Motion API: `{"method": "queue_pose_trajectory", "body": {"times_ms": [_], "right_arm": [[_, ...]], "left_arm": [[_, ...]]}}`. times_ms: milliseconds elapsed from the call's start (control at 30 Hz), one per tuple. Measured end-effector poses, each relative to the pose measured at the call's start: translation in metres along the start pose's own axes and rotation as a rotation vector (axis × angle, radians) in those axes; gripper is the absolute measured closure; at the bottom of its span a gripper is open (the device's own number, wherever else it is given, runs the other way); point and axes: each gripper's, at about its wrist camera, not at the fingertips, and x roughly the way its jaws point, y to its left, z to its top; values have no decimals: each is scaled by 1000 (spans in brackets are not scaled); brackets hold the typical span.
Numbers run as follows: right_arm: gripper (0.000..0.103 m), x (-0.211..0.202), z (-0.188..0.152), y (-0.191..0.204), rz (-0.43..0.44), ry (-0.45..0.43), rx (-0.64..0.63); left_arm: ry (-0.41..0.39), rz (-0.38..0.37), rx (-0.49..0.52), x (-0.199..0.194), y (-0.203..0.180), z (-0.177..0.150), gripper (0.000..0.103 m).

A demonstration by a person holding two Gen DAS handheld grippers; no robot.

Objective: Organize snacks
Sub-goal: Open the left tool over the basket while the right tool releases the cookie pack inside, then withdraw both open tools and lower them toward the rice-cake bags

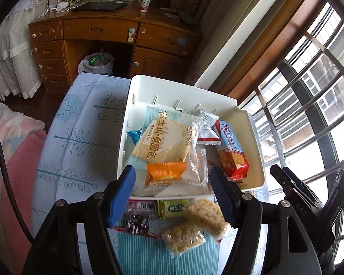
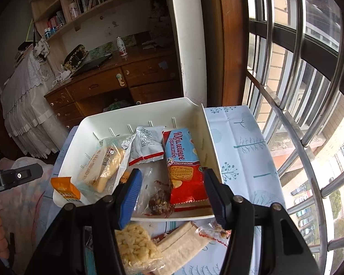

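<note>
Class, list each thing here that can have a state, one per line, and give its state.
left gripper: open, empty
right gripper: open, empty
white bin: upright, partly filled with snacks
red biscuit pack: sealed, lying in the bin
orange packet: sealed, atop the pile
puffed rice bar: wrapped, outside the bin

Readable text only.
- Bread packet [image 1: 165, 142] in the white bin [image 1: 135, 105]: large Chinese characters "富士山·雪面包"; smaller print illegible.
- Red-and-blue biscuit pack [image 2: 185, 167]: Cyrillic "Юбилейное", below it "КЛАССИЧЕСКОЕ".
- Black gripper body [image 1: 309, 208] at right edge of left wrist view: "DAS".
- Pink wrapper [image 1: 144, 206]: barcode; digits unreadable.
</note>
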Motion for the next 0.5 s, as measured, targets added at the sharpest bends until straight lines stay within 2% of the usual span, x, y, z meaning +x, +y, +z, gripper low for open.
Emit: {"method": "queue_pose_trajectory", "body": {"times_ms": [100, 200, 367, 500], "right_arm": [[45, -17, -3, 2, -18, -12, 25], [40, -33, -8, 5, -26, -24, 44], [39, -51, -24, 9, -50, -26, 84], [37, -62, -36, 10, -58, -12, 113]], "left_arm": [[2, -16, 10, -13, 3, -5, 35], [13, -27, 23, -23, 7, -13, 32], [49, -43, 36, -34, 15, -28, 32], [105, -86, -9, -37, 25, -40, 32]]}}
